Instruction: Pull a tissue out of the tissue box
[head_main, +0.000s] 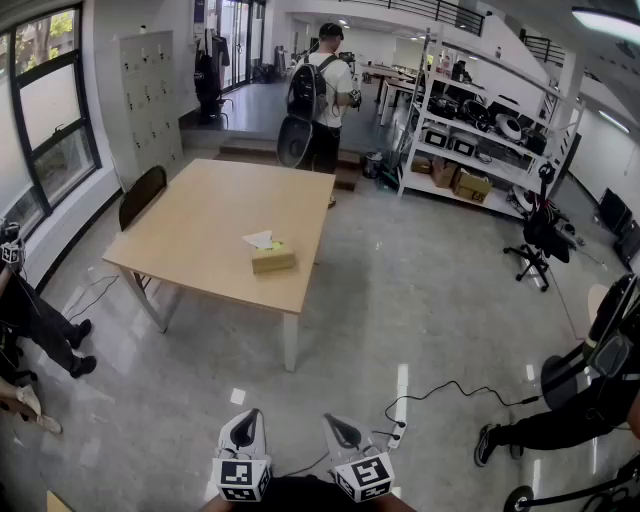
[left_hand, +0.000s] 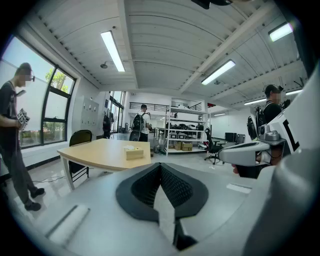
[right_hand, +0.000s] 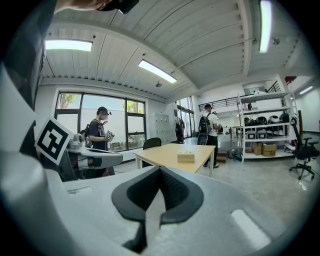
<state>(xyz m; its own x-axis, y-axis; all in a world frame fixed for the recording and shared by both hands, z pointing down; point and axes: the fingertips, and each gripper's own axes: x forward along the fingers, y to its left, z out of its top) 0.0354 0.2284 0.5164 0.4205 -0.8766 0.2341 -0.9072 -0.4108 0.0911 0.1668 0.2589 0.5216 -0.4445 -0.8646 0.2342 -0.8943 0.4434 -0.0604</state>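
Note:
A tan tissue box (head_main: 272, 259) with a white tissue (head_main: 260, 240) sticking out of its top sits near the front right corner of the wooden table (head_main: 200, 230). My left gripper (head_main: 246, 420) and right gripper (head_main: 340, 422) hang side by side at the bottom of the head view, over the floor and well short of the table. Both are shut with nothing between the jaws. The left gripper view shows its jaws (left_hand: 160, 166) closed, with the box (left_hand: 134, 152) far ahead. In the right gripper view the jaws (right_hand: 160, 170) are closed too, and the box (right_hand: 186, 157) is distant.
A black chair (head_main: 140, 195) stands at the table's left end. A person with a backpack (head_main: 320, 95) stands beyond the table. Other people are at the left edge (head_main: 35, 325) and right edge (head_main: 570, 410). Shelves (head_main: 480, 140) line the back right. A cable (head_main: 440, 390) lies on the floor.

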